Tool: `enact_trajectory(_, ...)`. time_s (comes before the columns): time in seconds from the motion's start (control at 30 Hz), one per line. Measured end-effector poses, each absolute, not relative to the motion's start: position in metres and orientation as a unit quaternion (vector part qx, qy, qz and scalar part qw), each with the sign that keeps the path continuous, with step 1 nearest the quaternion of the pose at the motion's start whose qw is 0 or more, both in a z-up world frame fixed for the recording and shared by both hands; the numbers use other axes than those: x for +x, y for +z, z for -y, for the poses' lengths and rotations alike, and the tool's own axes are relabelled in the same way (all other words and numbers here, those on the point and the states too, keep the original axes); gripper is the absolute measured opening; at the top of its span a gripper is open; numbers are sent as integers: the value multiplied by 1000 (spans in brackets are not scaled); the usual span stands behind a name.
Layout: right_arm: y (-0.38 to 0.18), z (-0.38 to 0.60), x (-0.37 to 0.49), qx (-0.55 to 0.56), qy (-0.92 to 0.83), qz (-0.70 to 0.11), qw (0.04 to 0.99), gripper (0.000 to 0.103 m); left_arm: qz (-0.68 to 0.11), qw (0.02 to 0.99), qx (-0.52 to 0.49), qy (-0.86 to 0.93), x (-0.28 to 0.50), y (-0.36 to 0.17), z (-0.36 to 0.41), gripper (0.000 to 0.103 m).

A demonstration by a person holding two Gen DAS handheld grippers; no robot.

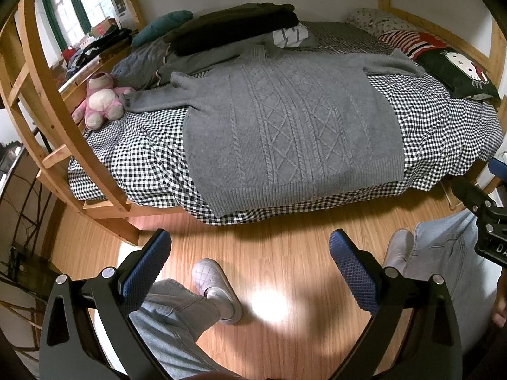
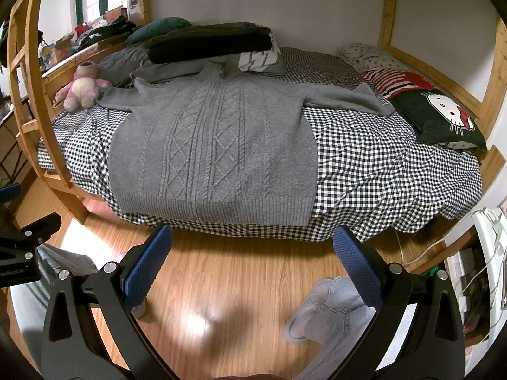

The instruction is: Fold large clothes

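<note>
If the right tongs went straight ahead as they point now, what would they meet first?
Probably the ribbed hem of the grey sweater at the bed's near edge. The open right tongs hang over bare floor, nothing between, though fisheye depth is uncertain.

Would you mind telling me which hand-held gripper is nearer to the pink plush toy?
Left. The left hand-held gripper hovers nearer the toy's end; the right hand-held gripper sits farther toward the pillows, both over the floor.

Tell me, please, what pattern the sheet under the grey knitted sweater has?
Black-and-white gingham check on the bed sheet, clearest in the right wrist view.
</note>
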State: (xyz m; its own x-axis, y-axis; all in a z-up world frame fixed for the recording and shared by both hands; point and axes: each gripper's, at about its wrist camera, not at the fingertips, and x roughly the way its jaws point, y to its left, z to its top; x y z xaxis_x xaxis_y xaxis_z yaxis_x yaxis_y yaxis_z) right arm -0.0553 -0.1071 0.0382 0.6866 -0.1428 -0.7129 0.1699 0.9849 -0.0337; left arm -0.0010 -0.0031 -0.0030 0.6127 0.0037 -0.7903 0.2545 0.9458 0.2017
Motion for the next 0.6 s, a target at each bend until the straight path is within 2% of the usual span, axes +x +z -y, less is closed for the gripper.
enact_trajectory(0.6, 31, 112, -46, 23, -90, -394, 914, 100, -447, 879, 150, -68, 8, -13, 3, 98)
